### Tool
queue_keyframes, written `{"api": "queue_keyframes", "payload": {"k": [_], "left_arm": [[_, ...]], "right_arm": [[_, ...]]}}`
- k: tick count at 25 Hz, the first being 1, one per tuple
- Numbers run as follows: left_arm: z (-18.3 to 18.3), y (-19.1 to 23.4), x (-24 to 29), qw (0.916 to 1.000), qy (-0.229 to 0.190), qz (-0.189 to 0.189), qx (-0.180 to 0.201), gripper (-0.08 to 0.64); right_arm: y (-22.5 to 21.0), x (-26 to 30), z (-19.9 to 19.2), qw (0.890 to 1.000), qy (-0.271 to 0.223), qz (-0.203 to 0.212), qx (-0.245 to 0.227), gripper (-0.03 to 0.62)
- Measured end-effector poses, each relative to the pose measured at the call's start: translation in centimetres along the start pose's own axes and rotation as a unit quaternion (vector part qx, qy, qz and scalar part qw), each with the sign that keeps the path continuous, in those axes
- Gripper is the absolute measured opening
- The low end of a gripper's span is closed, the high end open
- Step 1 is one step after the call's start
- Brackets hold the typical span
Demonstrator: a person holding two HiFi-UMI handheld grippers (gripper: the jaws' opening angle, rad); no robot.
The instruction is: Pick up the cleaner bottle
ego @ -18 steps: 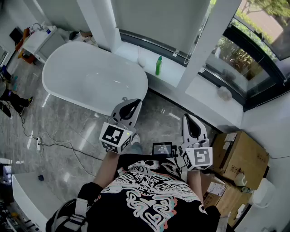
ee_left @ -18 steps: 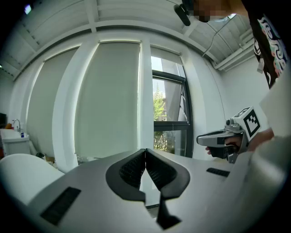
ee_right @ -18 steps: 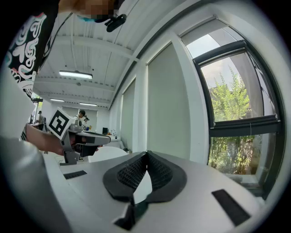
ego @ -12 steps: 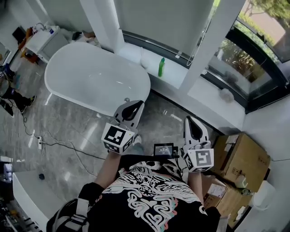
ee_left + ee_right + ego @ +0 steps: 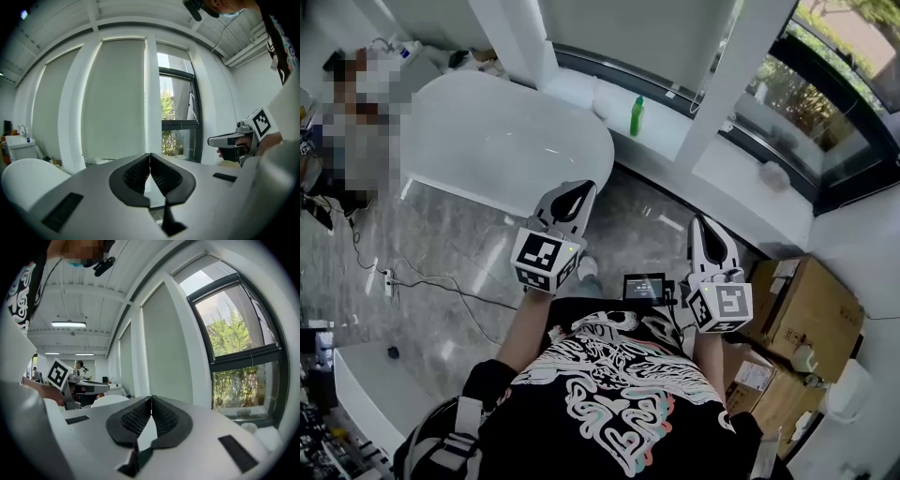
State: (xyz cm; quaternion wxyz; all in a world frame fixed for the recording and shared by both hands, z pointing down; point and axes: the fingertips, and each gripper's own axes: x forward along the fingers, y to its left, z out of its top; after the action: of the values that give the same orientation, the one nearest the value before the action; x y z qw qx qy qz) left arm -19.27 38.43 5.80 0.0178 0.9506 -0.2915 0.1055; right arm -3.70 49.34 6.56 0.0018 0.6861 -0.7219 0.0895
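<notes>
The green cleaner bottle [image 5: 636, 116] stands upright on the white window ledge [image 5: 675, 141] behind the bathtub, far ahead of both grippers in the head view. My left gripper [image 5: 579, 190] is held out over the grey floor, its jaws shut with nothing between them. My right gripper [image 5: 703, 223] sits to its right at about the same height, jaws also shut and empty. In the left gripper view the jaw tips [image 5: 149, 155] meet, and the right gripper [image 5: 236, 140] shows at the right. The right gripper view shows its tips [image 5: 151, 398] closed. The bottle is in neither gripper view.
A white oval bathtub [image 5: 502, 141] fills the space left of the ledge. A white pillar [image 5: 727, 80] rises right of the bottle. Cardboard boxes [image 5: 797, 314] stand at the right. Cables [image 5: 422, 281] trail across the floor at the left, and a small white thing [image 5: 773, 175] lies on the sill.
The view has shifted forward: the tub, ledge and bottle sit slightly higher and to the right in the head view. Both grippers keep their pose, jaws still shut.
</notes>
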Motion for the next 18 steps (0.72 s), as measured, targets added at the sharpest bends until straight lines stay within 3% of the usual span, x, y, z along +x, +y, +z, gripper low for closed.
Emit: {"api": "queue_keyframes", "payload": {"k": [6,18], "left_arm": [[-0.5,-0.9,-0.2,1.0,0.002,0.0,0.0,0.017],[-1.4,-1.0,2.7,0.9997,0.02,-0.008,-0.007,0.017]], "right_arm": [[-0.8,-1.1,-0.1,1.0,-0.008,0.002,0.024,0.028],[-2.7,-0.3,-1.2,1.0,0.011,-0.006,0.014,0.028]]}}
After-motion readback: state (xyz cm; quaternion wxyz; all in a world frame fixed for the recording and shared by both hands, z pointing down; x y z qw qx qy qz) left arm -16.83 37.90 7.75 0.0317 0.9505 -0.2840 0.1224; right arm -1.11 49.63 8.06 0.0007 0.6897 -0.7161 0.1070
